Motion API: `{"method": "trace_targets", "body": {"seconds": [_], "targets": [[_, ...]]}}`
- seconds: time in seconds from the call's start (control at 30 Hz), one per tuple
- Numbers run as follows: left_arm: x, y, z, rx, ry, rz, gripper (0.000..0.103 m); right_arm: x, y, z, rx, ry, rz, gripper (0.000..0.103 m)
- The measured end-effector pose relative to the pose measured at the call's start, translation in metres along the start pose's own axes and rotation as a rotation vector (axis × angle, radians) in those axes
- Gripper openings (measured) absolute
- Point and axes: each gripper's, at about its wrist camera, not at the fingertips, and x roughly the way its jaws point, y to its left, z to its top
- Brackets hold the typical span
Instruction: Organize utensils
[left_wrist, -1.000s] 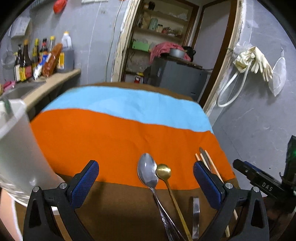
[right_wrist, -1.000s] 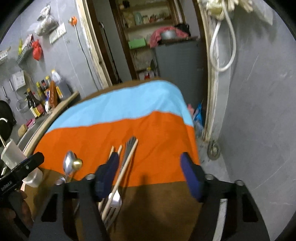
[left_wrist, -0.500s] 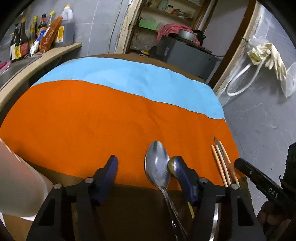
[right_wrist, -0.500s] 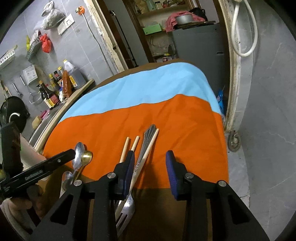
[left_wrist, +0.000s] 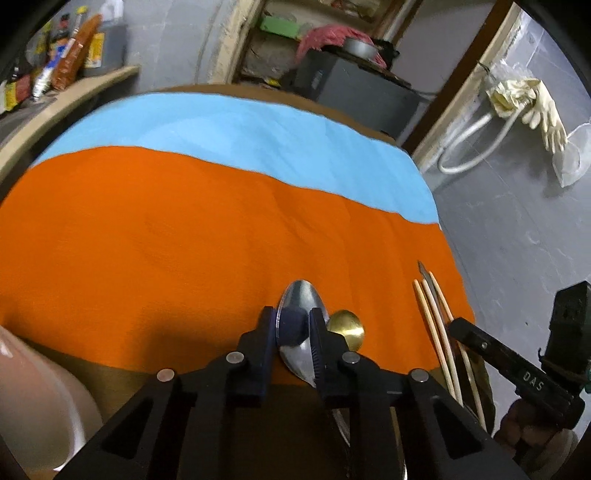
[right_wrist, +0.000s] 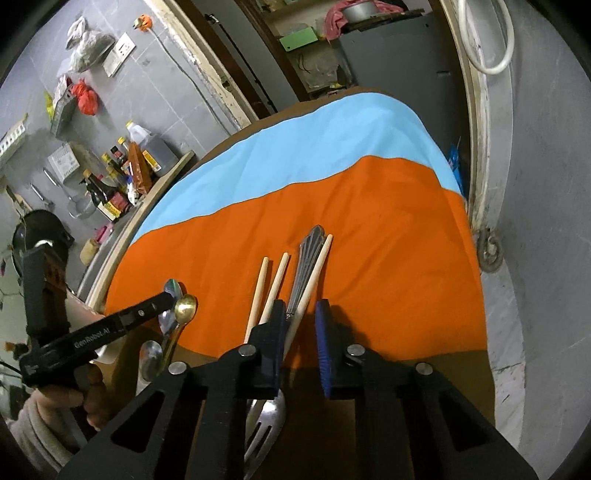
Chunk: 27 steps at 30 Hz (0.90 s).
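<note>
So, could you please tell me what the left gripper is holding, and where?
The left gripper, its jaws just closing, pinches the silver spoon across its bowl.

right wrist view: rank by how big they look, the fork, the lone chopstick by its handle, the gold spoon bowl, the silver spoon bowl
1. fork, longest, though its tines lie nearest the camera
2. lone chopstick
3. gold spoon bowl
4. silver spoon bowl looks smallest, but the left gripper partly hides it, so 3 and 4 are unsure.

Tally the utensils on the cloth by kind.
Spoons: 3, namely silver spoon, gold spoon, small spoon
Chopsticks: 3
Fork: 1
Total: 7
</note>
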Motion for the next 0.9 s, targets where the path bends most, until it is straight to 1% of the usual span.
{"method": "trace_targets", "body": {"seconds": [0.07, 0.13, 0.23, 0.37, 0.43, 0.5, 0.7, 0.83, 0.9], "targets": [[0.002, -0.001, 0.002, 0.011, 0.016, -0.004, 0.017, 0.002, -0.001, 0.000, 0.020, 0.010, 0.013, 0.009], [0.003, -0.001, 0.004, 0.007, 0.028, -0.018, 0.016, 0.002, -0.001, -0.001, 0.036, 0.015, 0.017, 0.009], [0.003, 0.004, 0.004, -0.006, 0.029, -0.030, 0.010, 0.001, 0.000, -0.002, 0.050, 0.009, 0.023, 0.008], [-0.002, 0.005, 0.004, -0.026, 0.020, -0.048, 0.005, -0.006, 0.003, -0.002, 0.053, -0.007, 0.028, 0.007], [-0.009, -0.001, 0.002, -0.005, 0.000, -0.046, 0.002, -0.011, 0.005, -0.002, 0.055, -0.018, 0.025, 0.007], [-0.017, -0.008, 0.000, 0.022, -0.018, -0.035, 0.002, -0.018, 0.005, -0.003, 0.061, -0.028, 0.021, 0.004], [-0.049, -0.029, -0.007, 0.112, -0.108, -0.018, 0.002, -0.042, 0.013, -0.004, 0.052, -0.080, 0.005, 0.004], [-0.074, -0.033, -0.009, 0.139, -0.158, -0.011, 0.002, -0.054, 0.019, -0.005, 0.058, -0.092, 0.005, 0.004], [-0.091, -0.032, -0.010, 0.144, -0.190, -0.011, 0.002, -0.062, 0.024, -0.006, 0.062, -0.113, 0.015, 0.004]]}}
